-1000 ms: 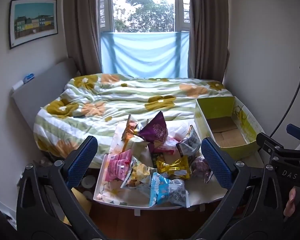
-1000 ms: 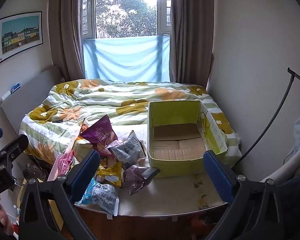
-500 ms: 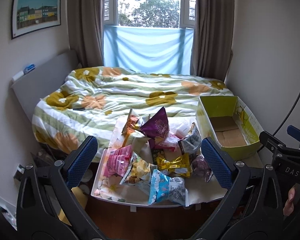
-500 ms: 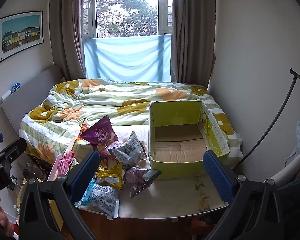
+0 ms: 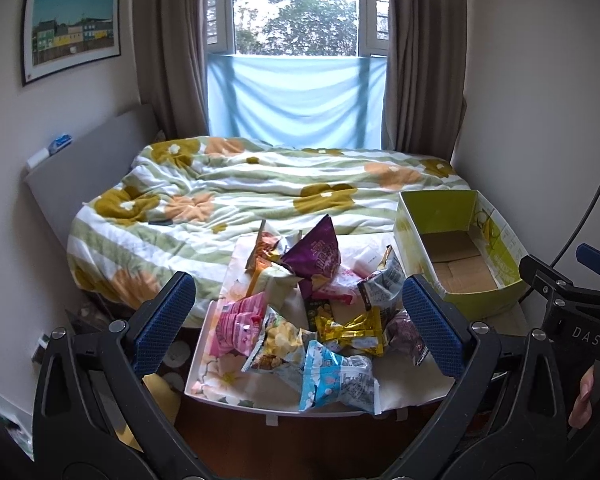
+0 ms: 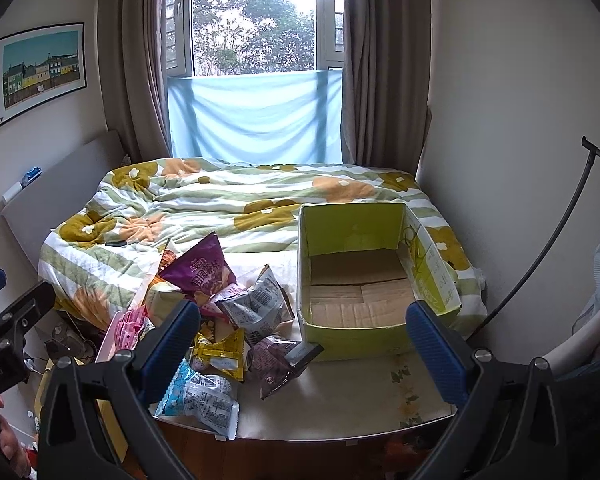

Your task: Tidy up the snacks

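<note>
**Crinkled snack packets heaped beside a green box**

Foil and plastic snack packets [image 5: 312, 312] lie piled on a floral-topped table [image 6: 372, 396] at the foot of the bed [image 5: 260, 188]. Just to their right stands a green cardboard box [image 6: 364, 276], its top open. The left gripper [image 5: 298, 324] and the right gripper [image 6: 302, 348] hover above the table, each spread wide and holding nothing.

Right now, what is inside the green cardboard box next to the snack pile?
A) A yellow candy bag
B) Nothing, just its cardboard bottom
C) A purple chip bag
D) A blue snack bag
B: the green cardboard box shows only its bare brown flaps, while the snack bags all lie heaped outside it to the left.
</note>
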Motion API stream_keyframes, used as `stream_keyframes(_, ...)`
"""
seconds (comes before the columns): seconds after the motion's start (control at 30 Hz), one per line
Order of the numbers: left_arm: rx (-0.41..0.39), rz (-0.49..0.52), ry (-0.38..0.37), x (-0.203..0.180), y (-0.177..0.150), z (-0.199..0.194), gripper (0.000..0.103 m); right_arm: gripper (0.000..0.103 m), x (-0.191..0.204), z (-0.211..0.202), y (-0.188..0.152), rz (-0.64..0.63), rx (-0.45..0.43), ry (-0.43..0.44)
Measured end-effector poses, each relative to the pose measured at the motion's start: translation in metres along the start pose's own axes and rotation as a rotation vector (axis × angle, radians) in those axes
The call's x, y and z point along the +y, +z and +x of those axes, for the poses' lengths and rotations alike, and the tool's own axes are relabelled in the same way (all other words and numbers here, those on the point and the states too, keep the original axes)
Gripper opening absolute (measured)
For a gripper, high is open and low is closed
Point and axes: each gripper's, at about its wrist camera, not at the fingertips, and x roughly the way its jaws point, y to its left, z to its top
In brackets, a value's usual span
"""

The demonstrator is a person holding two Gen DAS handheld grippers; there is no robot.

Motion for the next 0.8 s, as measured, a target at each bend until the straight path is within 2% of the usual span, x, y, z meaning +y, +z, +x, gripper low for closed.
stream_keyframes(0.8, 0.000, 0.008, -0.005, -0.0040, 0.0058, 0.0040, 0.102, 0.103, 0.0026, 0.0036, 0.0082, -0.003, -0.006, 0.007)
